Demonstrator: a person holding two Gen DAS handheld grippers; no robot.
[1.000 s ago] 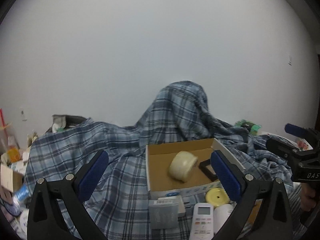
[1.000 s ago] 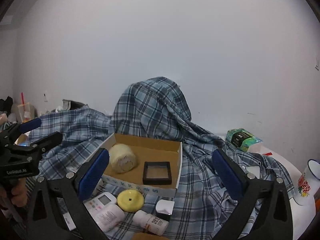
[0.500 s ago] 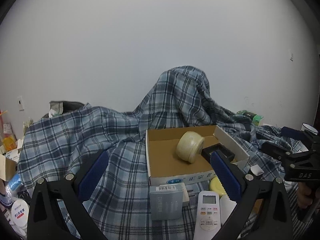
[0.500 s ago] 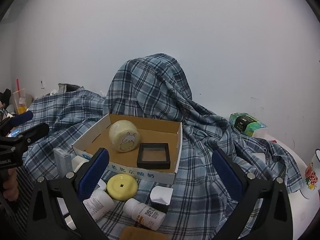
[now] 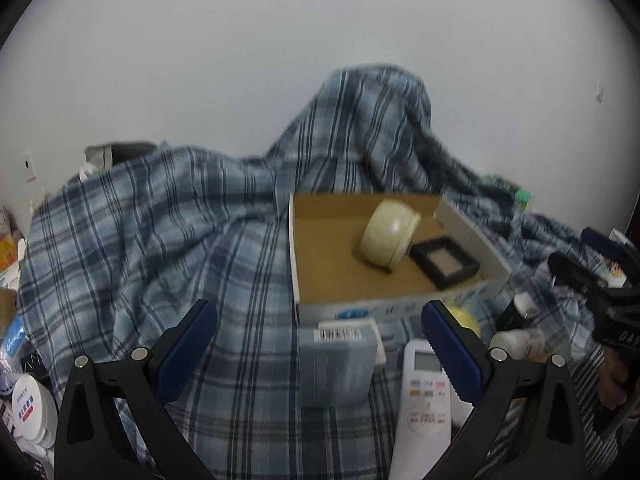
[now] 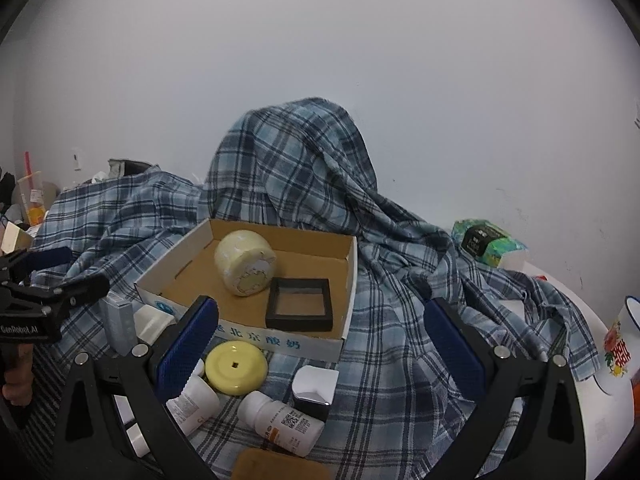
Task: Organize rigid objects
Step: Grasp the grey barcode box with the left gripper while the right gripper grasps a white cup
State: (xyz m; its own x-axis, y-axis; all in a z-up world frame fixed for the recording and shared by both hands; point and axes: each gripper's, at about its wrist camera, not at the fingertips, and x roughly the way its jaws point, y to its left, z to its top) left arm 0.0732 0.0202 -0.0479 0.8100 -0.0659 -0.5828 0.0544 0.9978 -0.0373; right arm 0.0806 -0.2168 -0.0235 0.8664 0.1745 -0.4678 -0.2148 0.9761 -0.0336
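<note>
**A:** Cardboard box (image 6: 248,280) sits on the plaid cloth (image 6: 400,288) with only a cream jar (image 6: 245,262) and black frame (image 6: 299,309) inside. Guessing it's the drop spot, since the rest is piled at its front wall?

**B:** Probably. Yellow lid (image 6: 235,366), bottle (image 6: 282,420) and remote (image 5: 426,396) all wait outside. Left hand-held gripper (image 5: 320,354) and right hand-held gripper (image 6: 320,346) both hover spread wide, holding nothing. Box's left half is bare, so there's room; low walls need clearing.
</note>
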